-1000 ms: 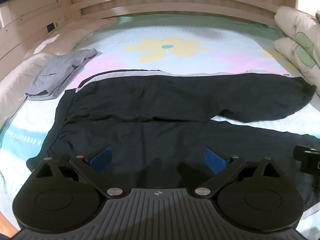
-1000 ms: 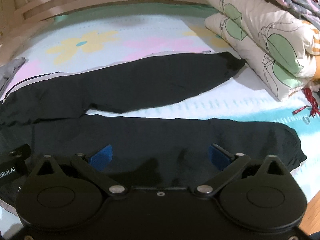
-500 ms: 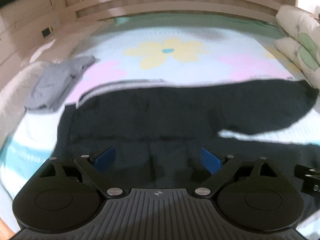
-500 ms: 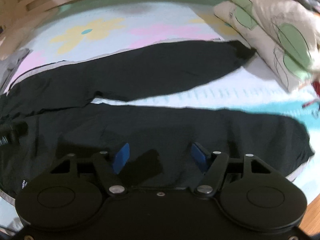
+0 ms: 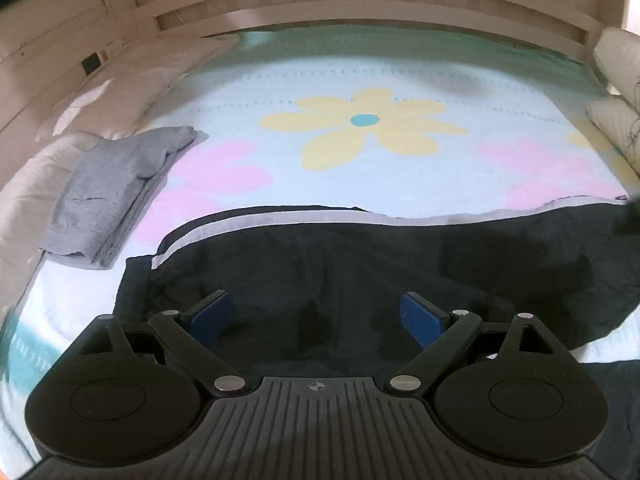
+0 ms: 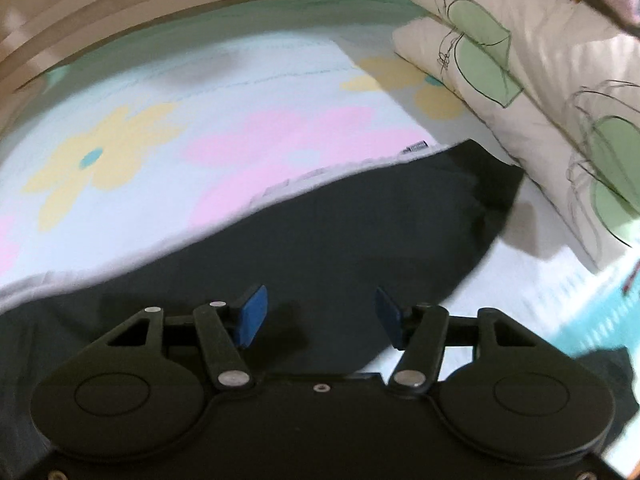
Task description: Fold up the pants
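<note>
Pants [image 5: 400, 264]: thin black cloth, matt, lightly creased where I see it, with a pale grey fabric stripe along the far edge.
Bed sheet [image 5: 360, 80]: soft woven cloth, matt, printed with flowers; I note faint stitched rows across it.
Folded garment [image 5: 108, 196]: grey knit cloth, soft and dull.
Pillows [image 6: 520, 72]: cream cloth, smooth, with a leaf print.
Bed frame [image 5: 360, 4]: pale painted wood, satin finish.
Left gripper [image 5: 318, 316]: matt black plastic body, ribbed on the centre plate, 2 bright metal pivot pins; pads [image 5: 210, 314] are blue, smooth, rubbery-looking.
Right gripper [image 6: 320, 314]: I log the same black plastic, slightly glossy discs, metal pins.
</note>
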`<state>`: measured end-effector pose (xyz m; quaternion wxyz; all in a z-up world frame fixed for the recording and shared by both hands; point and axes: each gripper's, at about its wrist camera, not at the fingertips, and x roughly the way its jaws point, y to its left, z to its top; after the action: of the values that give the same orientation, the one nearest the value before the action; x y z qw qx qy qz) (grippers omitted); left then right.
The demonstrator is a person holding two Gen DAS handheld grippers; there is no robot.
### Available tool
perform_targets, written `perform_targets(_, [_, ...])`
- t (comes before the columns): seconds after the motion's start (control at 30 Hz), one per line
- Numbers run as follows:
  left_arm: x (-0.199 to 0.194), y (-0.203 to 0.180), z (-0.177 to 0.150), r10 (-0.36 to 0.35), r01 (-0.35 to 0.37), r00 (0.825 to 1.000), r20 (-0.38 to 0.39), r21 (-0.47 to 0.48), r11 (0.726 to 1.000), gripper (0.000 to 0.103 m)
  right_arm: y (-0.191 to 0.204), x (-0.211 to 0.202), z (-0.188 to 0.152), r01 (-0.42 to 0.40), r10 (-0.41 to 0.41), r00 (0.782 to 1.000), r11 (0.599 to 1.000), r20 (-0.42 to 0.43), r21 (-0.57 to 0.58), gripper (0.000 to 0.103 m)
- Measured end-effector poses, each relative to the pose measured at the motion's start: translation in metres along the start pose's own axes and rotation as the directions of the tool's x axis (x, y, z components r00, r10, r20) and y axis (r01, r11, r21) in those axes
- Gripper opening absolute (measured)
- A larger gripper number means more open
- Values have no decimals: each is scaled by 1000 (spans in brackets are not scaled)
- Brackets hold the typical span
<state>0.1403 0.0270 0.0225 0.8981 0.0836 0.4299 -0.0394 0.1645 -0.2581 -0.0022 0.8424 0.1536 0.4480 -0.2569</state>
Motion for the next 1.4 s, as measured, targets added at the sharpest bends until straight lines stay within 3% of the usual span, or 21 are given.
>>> perform_targets(0.2, [8,8,2,7,-7,1000,-22,-7,1000,92,7,74,48,13,-5,999,988,-51,152,67])
perform_targets(0.37, [11,8,2,7,-6,1000,-29,3,1000,92,16,123,69,87,-65,993,963,-95,257,69])
perform_targets(0.63, [21,8,-1,13,-13,998,-56,10,1000,92,28,161,83,205,-164,972,939,-167,276,67])
perform_targets(0.67, [22,8,-1,15,-14,998,-57,7,1000,92,29,162,81,212,-170,971,937,-169,279,64])
perform_targets(0.7, [22,9,0,14,-14,998,-58,0,1000,92,28,158,78,214,-176,972,934,-155,286,52])
perform_targets(0.73, [23,10,0,10,-11,998,-60,-7,1000,92,27,154,76,217,-180,972,933,-148,286,31])
perform_targets(0.77, [24,11,0,4,-5,998,-63,-12,1000,92,26,150,74,209,-171,973,938,-153,277,18])
perform_targets(0.8, [25,11,0,-5,4,998,-65,-16,1000,92,23,146,73,190,-149,974,946,-170,264,12])
perform_targets(1.0, [31,16,9,-76,71,994,-76,-66,995,92,-20,104,51,73,-14,984,943,-179,325,11])
perform_targets(1.13, [52,14,36,-143,129,984,-104,-131,983,92,-41,75,31,34,23,984,951,-179,307,11])
perform_targets(1.27, [92,6,65,-203,163,965,-168,-222,961,92,-54,65,14,21,40,979,955,-201,296,11])
perform_targets(1.4, [135,-3,86,-224,150,943,-245,-285,947,92,-64,72,1,20,50,976,949,-212,313,11])
